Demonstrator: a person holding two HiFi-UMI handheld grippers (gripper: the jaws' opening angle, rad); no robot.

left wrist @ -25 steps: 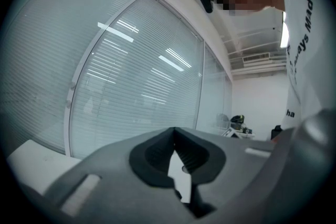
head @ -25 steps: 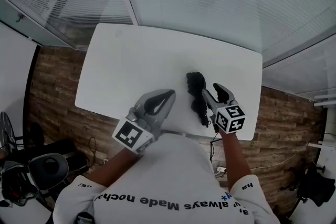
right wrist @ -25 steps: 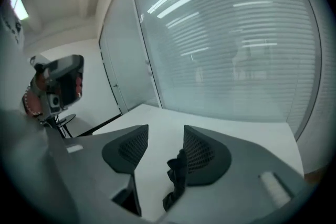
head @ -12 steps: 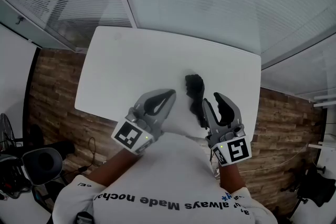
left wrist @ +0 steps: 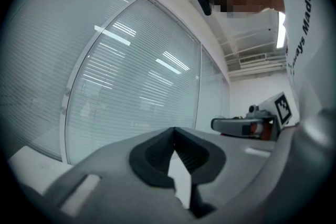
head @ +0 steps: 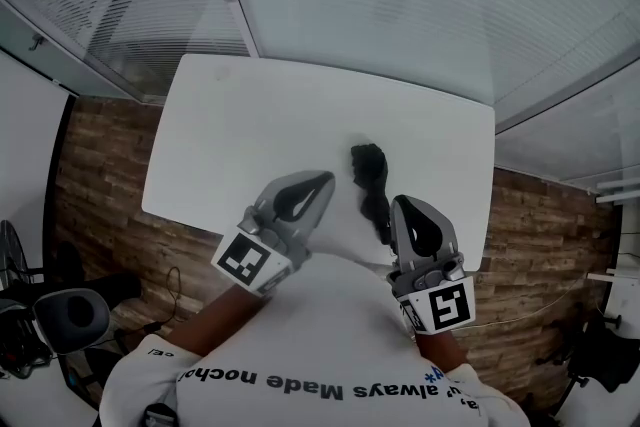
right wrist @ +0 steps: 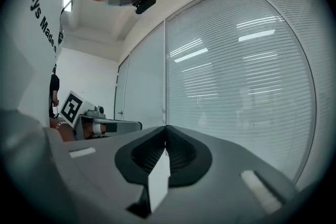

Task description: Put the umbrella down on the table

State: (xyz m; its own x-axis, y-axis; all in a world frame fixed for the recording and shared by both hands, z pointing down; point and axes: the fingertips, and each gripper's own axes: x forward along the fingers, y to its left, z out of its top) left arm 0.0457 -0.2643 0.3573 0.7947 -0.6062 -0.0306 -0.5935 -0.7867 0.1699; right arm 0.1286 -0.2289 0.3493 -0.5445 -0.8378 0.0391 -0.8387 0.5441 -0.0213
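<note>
- Left gripper (head: 322, 179): I hold it level above the near part of the table (head: 250, 120). Its jaws are pressed together, with nothing between them; in the left gripper view only the closed tips show against the window blinds (left wrist: 131, 76).
- Right gripper (head: 401, 204): I hold it level over the near edge of the table, its marker cube (head: 443, 305) toward my body. Its jaws are pressed together and pinch nothing; in the right gripper view they meet in front of the blinds.
- Umbrella (head: 371, 187): black and folded, it lies flat on the table, in neither gripper. In the head view it sits between the two grippers, closer to the right one. Its thick end lies ahead of both sets of tips; its thin end runs back to just left of the right gripper's tips.
- Contact: neither gripper view shows the umbrella, so it lies below and clear of both sets of jaws.
- Each gripper view shows the other gripper off to the side, level with it.
</note>
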